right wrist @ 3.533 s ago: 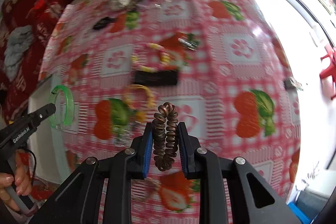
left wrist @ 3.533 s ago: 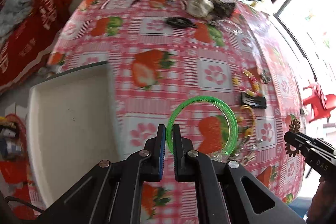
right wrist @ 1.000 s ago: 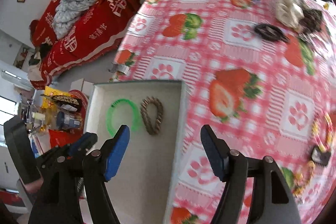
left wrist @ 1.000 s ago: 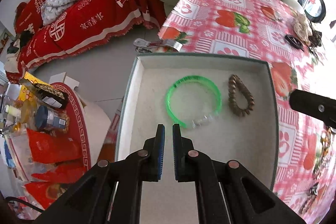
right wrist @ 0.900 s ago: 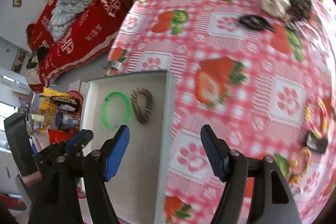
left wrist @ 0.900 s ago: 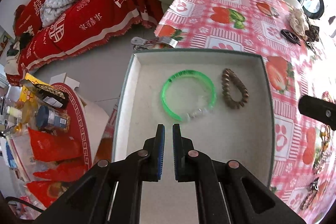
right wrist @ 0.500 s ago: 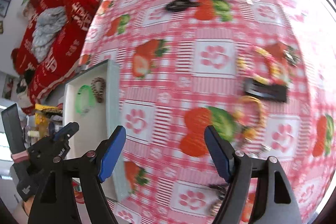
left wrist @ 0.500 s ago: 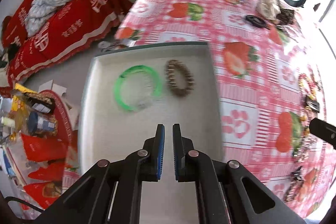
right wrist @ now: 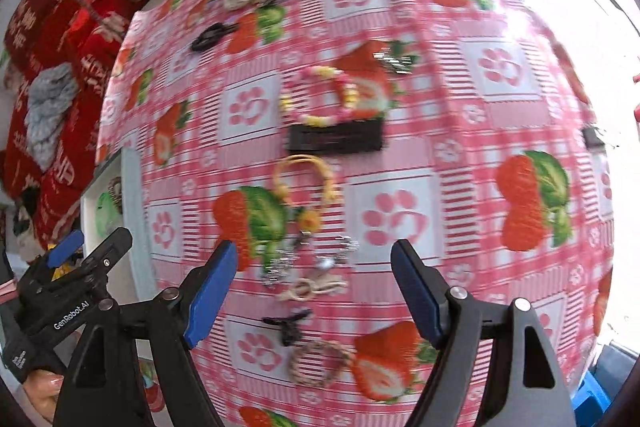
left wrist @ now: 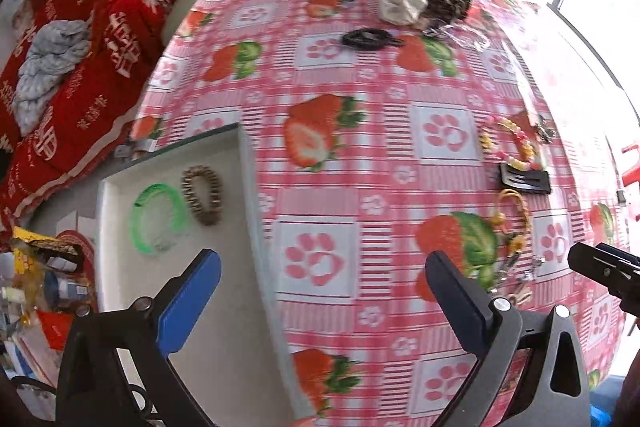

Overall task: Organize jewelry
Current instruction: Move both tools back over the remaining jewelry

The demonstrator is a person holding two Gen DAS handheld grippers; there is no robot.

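Both empty: right hand-held gripper (right wrist: 314,285) spread, left hand-held gripper (left wrist: 320,291) just opened wide. Nearest, low centre: small metal charms (right wrist: 308,263), light and slippery, so we'd pinch across them. Farther up: yellow bracelet (right wrist: 304,183), stiff, grip its band. Tray (left wrist: 248,195) lower left.

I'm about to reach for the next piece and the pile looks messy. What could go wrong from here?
1. The small charms lie bunched with the yellow bracelet; the open right hand-held gripper might snag several at once.
2. The pink bead bracelet rests against the black clip, so lifting one may drag the other.
3. The tray sits at the table's edge, and a bump could shift it.
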